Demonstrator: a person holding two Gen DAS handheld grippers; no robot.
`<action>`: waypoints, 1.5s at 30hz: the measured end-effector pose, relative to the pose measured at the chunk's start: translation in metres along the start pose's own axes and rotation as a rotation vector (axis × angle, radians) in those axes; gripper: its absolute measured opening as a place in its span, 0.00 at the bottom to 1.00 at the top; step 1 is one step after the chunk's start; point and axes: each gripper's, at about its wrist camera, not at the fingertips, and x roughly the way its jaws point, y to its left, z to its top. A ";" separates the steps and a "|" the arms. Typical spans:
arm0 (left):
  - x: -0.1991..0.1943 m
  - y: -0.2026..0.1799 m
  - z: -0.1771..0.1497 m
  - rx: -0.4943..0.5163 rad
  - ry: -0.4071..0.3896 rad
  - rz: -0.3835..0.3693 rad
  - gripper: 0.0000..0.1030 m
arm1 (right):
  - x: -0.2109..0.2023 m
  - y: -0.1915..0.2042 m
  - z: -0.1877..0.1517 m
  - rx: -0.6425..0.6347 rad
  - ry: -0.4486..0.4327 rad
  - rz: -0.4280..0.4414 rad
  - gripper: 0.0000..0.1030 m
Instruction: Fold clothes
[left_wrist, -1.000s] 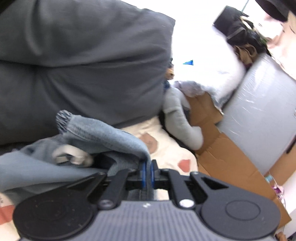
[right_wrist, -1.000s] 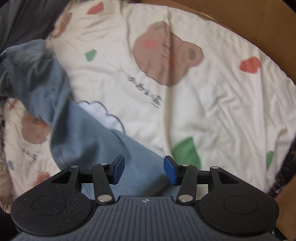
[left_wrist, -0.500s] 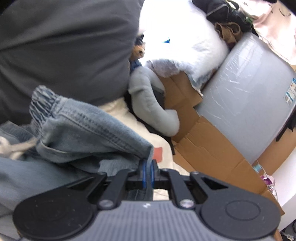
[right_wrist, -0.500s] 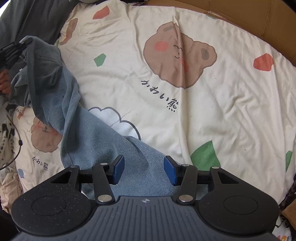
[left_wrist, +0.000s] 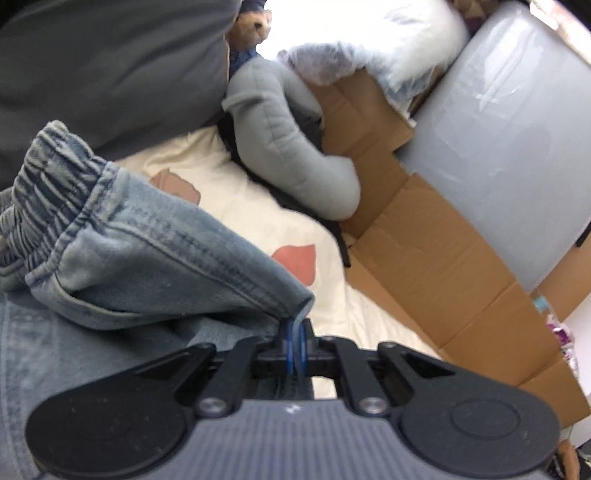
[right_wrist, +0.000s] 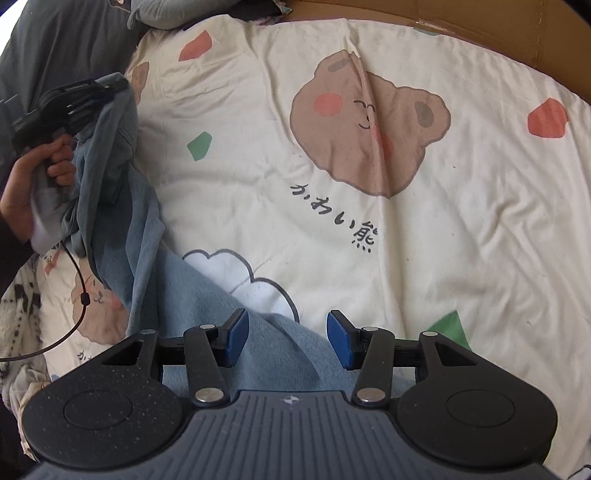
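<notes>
The left tongs (left_wrist: 296, 345) are pressed together on a fold of denim, their blue pads nearly touching. A bare hand (right_wrist: 35, 173) grips their black handle, fingers curled round it. The right tongs (right_wrist: 286, 338) stand parted, blue pads well apart, holding nothing.

Faded blue denim jeans (left_wrist: 155, 258), stitched seams, gathered elastic waistband. Matt cream cotton sheet (right_wrist: 406, 229) beneath, wrinkled, printed. Beside sheet: plain brown cardboard (left_wrist: 436, 266), soft grey plush (left_wrist: 288, 147), glossy plastic-wrapped block (left_wrist: 509, 147). Matt black plastic gripper (right_wrist: 286, 338), speckled.
</notes>
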 end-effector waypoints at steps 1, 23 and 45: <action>0.003 -0.001 0.002 -0.001 0.014 0.010 0.04 | 0.001 -0.001 0.001 0.004 -0.001 0.001 0.53; -0.078 0.039 0.003 0.112 -0.009 0.125 0.55 | 0.021 0.048 0.034 -0.098 -0.064 0.148 0.53; 0.010 0.054 0.083 0.226 0.019 0.170 0.53 | 0.059 0.110 0.070 -0.229 -0.042 0.244 0.53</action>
